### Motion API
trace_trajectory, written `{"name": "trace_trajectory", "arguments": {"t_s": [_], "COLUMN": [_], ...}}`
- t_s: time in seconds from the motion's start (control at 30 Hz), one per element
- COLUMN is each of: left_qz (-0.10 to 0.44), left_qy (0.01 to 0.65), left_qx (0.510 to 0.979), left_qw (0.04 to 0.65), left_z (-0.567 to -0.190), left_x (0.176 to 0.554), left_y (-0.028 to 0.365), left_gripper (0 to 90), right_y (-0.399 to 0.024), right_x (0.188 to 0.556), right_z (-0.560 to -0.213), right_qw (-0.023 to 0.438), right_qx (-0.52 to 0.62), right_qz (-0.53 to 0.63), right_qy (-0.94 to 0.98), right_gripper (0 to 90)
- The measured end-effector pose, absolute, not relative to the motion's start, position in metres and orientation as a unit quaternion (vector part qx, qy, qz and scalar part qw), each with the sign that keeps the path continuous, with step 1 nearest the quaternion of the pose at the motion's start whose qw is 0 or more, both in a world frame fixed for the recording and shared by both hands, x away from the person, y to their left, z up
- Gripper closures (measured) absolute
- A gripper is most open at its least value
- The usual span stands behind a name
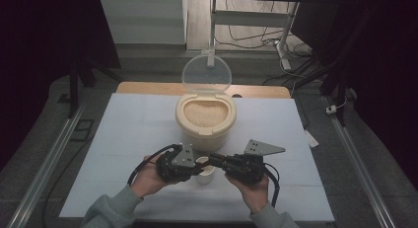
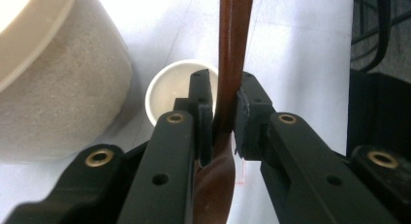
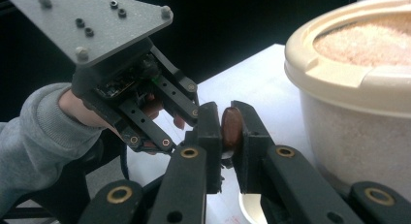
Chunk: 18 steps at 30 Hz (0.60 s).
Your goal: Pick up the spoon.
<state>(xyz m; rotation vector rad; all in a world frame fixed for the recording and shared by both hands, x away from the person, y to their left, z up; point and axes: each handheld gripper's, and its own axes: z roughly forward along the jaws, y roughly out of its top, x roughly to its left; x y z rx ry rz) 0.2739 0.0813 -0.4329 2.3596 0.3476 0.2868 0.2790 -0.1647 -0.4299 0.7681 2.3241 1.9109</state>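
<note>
A brown wooden spoon [image 2: 233, 40] is held between both grippers just above a small white cup [image 1: 204, 171]. My left gripper [image 2: 225, 95] is shut on the spoon's thin handle, with the cup [image 2: 167, 90] right behind its jaws. My right gripper [image 3: 227, 122] is shut on the spoon's rounded brown end [image 3: 231, 129]. In the high view the left gripper [image 1: 197, 165] and the right gripper [image 1: 213, 159] meet tip to tip over the cup. The left gripper [image 3: 189, 107] and the hand holding it are close in front in the right gripper view.
A cream tub [image 1: 205, 120] full of rice stands just beyond the cup, its clear lid [image 1: 206, 73] tipped up at the back. The white table top [image 1: 128, 124] is bare to either side. The tub wall [image 2: 53, 88] is close to the left gripper.
</note>
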Motion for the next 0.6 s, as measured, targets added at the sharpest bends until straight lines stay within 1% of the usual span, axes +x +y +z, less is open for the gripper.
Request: {"name": "trace_trajectory", "arguments": {"t_s": [0.03, 0.07, 0.1, 0.17, 0.2, 0.23, 0.27, 0.3, 0.43, 0.6], "left_qz": [0.108, 0.107, 0.105, 0.107, 0.115, 0.119, 0.121, 0.122, 0.124, 0.132], "left_qy": [0.142, 0.153, 0.163, 0.183, 0.193, 0.203, 0.210, 0.219, 0.244, 0.273], "left_qx": [0.911, 0.905, 0.899, 0.886, 0.880, 0.874, 0.870, 0.865, 0.856, 0.848], "left_qw": [0.370, 0.382, 0.393, 0.411, 0.418, 0.426, 0.430, 0.434, 0.439, 0.434], "left_z": [-0.432, -0.431, -0.430, -0.429, -0.428, -0.427, -0.427, -0.427, -0.433, -0.445], "left_x": [0.274, 0.275, 0.275, 0.274, 0.273, 0.272, 0.271, 0.270, 0.267, 0.264], "left_y": [0.083, 0.084, 0.086, 0.091, 0.094, 0.096, 0.100, 0.102, 0.116, 0.137], "left_gripper": [73.1, 73.1, 60.1, 47.5, 47.5, 41.9, 34.4, 31.5, 27.5, 25.9], "right_y": [-0.166, -0.166, -0.169, -0.174, -0.174, -0.176, -0.180, -0.182, -0.190, -0.200], "right_x": [0.279, 0.279, 0.278, 0.278, 0.278, 0.279, 0.279, 0.280, 0.281, 0.283], "right_z": [-0.429, -0.429, -0.426, -0.423, -0.423, -0.421, -0.419, -0.418, -0.415, -0.412], "right_qw": [0.021, 0.021, 0.024, 0.025, 0.025, 0.028, 0.033, 0.036, 0.049, 0.054], "right_qx": [0.245, 0.245, 0.243, 0.242, 0.242, 0.242, 0.240, 0.239, 0.241, 0.244], "right_qz": [0.619, 0.619, 0.628, 0.638, 0.638, 0.642, 0.647, 0.649, 0.656, 0.664], "right_qy": [0.746, 0.746, 0.738, 0.730, 0.730, 0.727, 0.723, 0.721, 0.714, 0.705], "right_gripper": [82.9, 82.9, 82.9, 82.8, 82.8, 82.9, 82.9, 82.9, 82.9, 82.8]}}
